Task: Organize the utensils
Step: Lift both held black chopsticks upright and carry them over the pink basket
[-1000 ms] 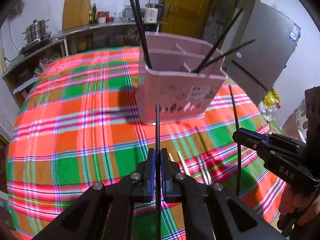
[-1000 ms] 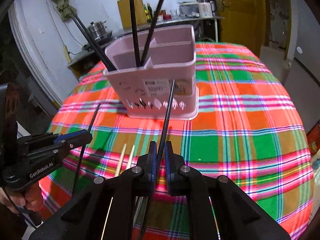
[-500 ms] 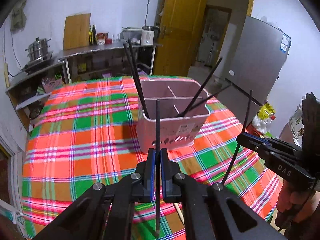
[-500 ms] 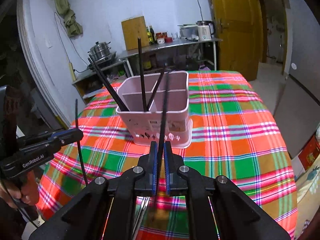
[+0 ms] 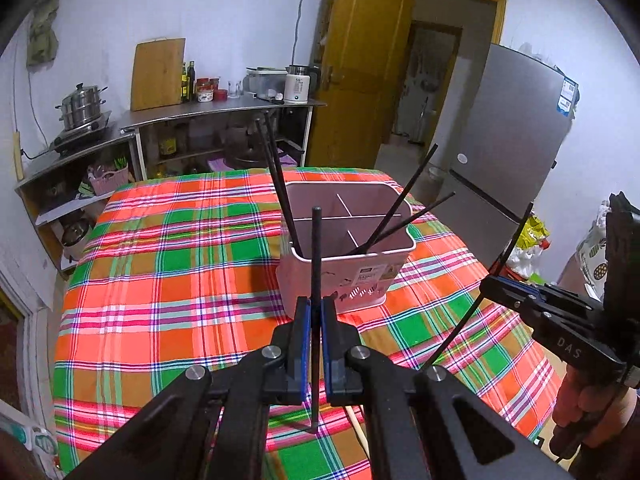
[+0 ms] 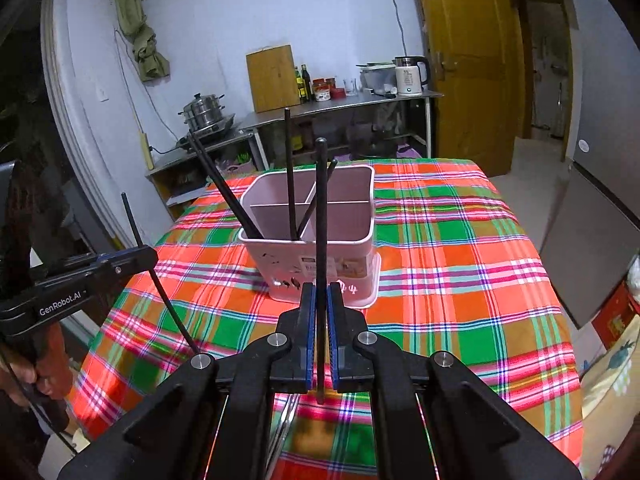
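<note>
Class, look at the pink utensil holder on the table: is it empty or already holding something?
Not empty. The pink utensil holder stands upright with black chopsticks leaning inside its compartments.

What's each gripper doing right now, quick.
Left gripper: shut on a black chopstick.
Right gripper: shut on another black chopstick.

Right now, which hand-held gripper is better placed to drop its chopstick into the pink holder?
Probably right: the right hand-held gripper holds its chopstick in line with the middle of the pink holder; the left hand-held gripper points toward its left edge.
</note>
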